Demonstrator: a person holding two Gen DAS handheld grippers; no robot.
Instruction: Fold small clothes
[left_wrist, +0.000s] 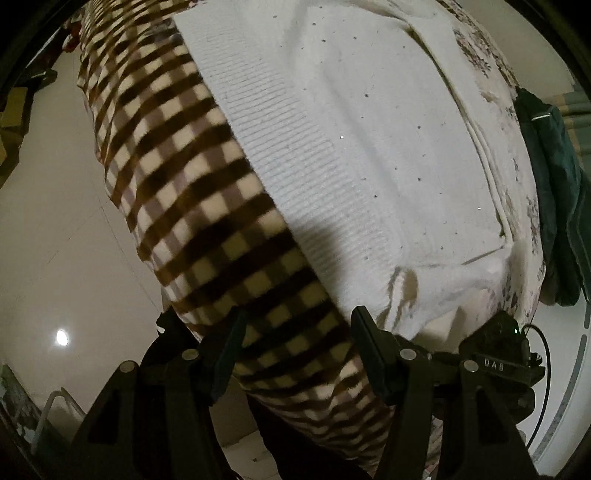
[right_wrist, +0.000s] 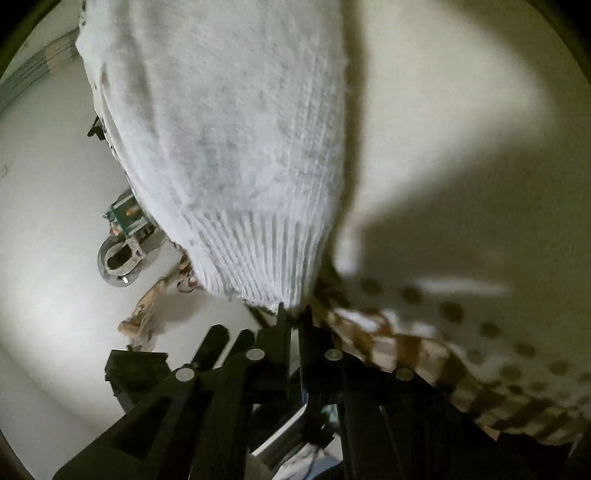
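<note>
A white knit sweater (left_wrist: 351, 140) lies spread on a brown-and-cream checked blanket (left_wrist: 192, 199), its ribbed hem along the blanket. My left gripper (left_wrist: 295, 325) is open, its fingers apart over the blanket just short of the sweater's near corner, holding nothing. In the right wrist view my right gripper (right_wrist: 293, 314) is shut on the ribbed cuff of the sweater's sleeve (right_wrist: 236, 155), which hangs lifted and stretched away from the fingertips.
A dark green cloth (left_wrist: 554, 184) lies at the right of the sweater. Pale floor (left_wrist: 48, 221) lies left of the blanket. In the right wrist view a metal and green object (right_wrist: 123, 240) sits on the floor, and the checked blanket (right_wrist: 424, 354) is at the lower right.
</note>
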